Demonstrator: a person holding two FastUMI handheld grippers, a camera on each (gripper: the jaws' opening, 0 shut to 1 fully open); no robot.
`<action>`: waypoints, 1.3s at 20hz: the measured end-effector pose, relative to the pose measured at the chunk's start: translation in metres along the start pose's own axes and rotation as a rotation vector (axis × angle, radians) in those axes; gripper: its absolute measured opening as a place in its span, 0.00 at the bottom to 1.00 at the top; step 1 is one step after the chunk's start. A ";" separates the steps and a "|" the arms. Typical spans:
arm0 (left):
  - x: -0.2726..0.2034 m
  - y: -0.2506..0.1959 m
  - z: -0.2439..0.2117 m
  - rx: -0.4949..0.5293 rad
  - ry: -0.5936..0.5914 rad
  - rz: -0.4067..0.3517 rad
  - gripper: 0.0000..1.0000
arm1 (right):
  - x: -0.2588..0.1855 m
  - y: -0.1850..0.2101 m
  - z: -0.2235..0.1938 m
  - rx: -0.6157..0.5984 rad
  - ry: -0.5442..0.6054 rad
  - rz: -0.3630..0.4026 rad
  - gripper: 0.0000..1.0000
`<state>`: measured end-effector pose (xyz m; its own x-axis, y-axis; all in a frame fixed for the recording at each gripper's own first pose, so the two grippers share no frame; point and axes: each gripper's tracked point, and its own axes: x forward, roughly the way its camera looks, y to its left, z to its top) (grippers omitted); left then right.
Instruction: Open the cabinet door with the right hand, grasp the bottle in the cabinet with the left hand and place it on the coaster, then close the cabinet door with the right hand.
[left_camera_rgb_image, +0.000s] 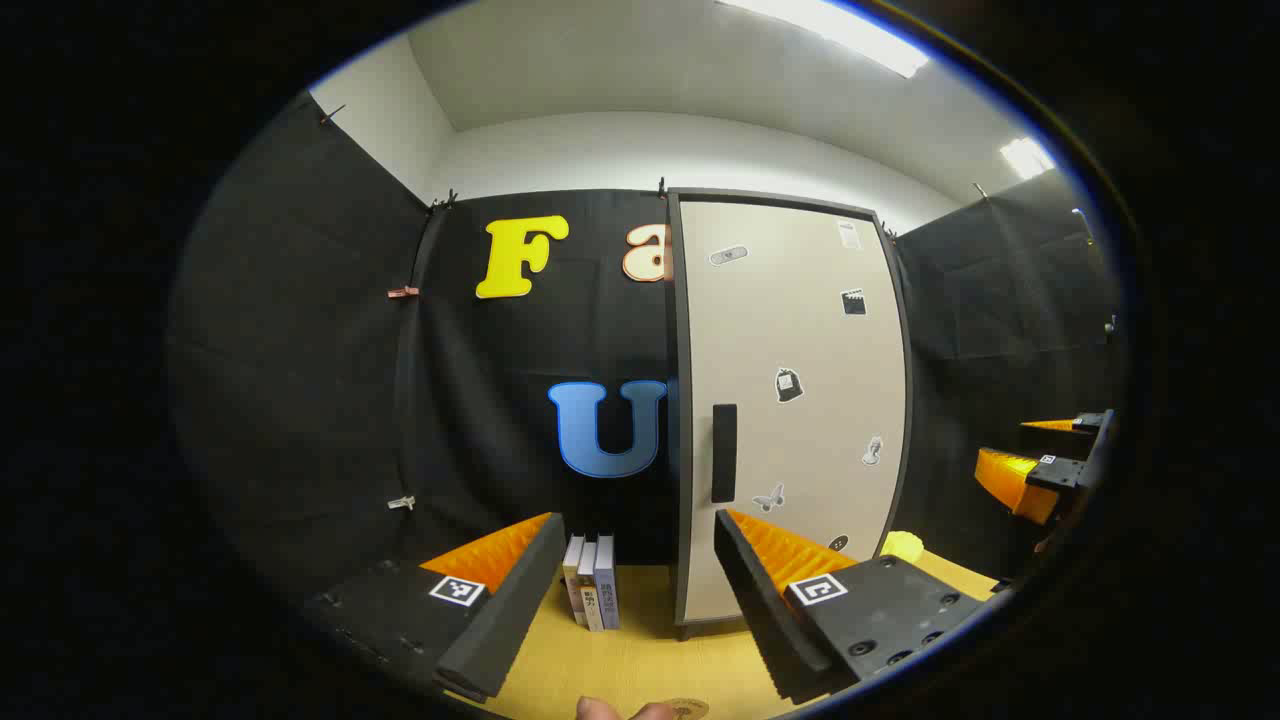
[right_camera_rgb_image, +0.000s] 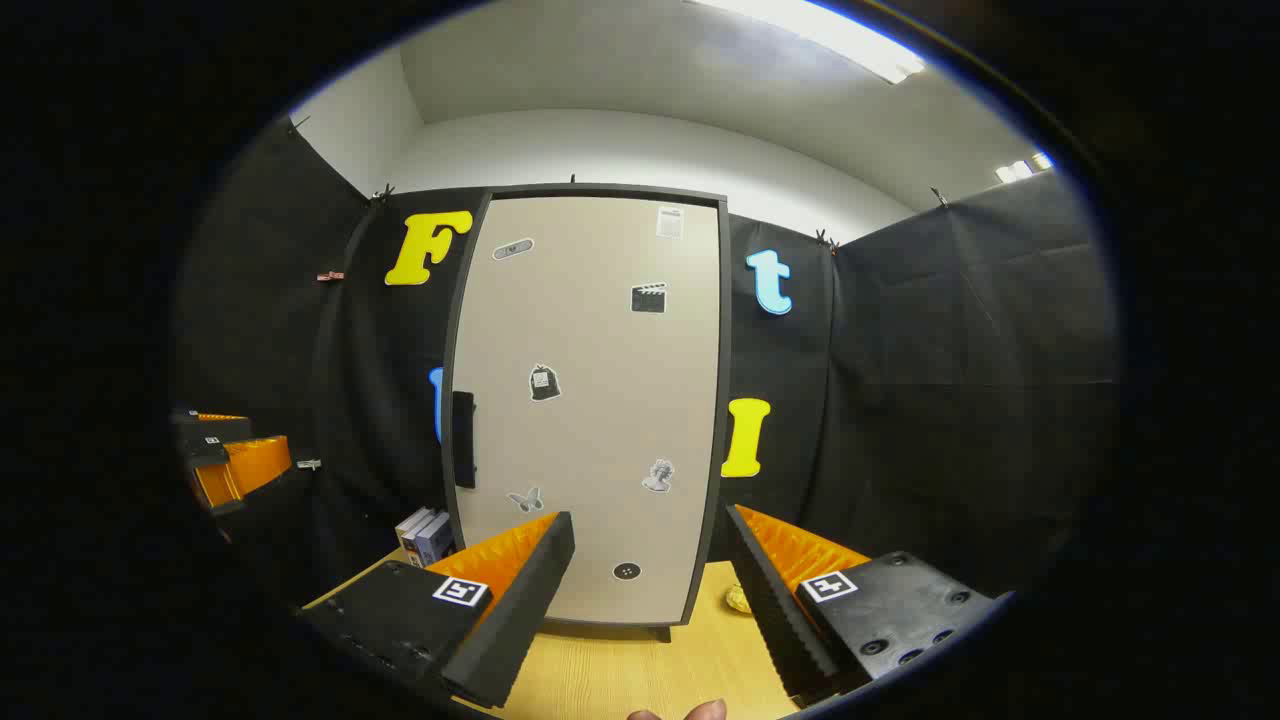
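Cabinet door (right_camera_rgb_image: 590, 400) is shut, blocking the inside; books (left_camera_rgb_image: 592, 592) crowd its left, but the near counter (right_camera_rgb_image: 640, 680) is open.

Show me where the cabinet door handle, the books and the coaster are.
cabinet door handle (left_camera_rgb_image: 724, 453): left gripper view, middle of the dark vertical grip.
books (left_camera_rgb_image: 593, 592): left gripper view, spines of the upright row.
coaster (left_camera_rgb_image: 688, 709): left gripper view, visible rim at the bottom edge.
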<state>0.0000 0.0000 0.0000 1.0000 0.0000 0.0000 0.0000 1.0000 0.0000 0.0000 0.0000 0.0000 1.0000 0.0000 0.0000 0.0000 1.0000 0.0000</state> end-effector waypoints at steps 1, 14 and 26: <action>0.001 0.001 0.001 0.003 0.000 0.000 0.97 | 0.000 0.001 -0.001 0.000 0.004 0.000 0.97; 0.005 0.002 -0.003 -0.001 0.004 -0.007 0.95 | 0.002 0.009 -0.005 -0.003 0.014 0.004 0.97; 0.012 0.010 -0.008 0.000 0.002 -0.010 0.95 | 0.021 0.038 -0.001 0.019 0.025 0.042 0.97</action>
<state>0.0124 0.0099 -0.0079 0.9999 -0.0102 -0.0016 0.0102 0.9999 0.0001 0.0209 0.0376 -0.0010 0.9988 0.0425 -0.0244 -0.0420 0.9989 0.0192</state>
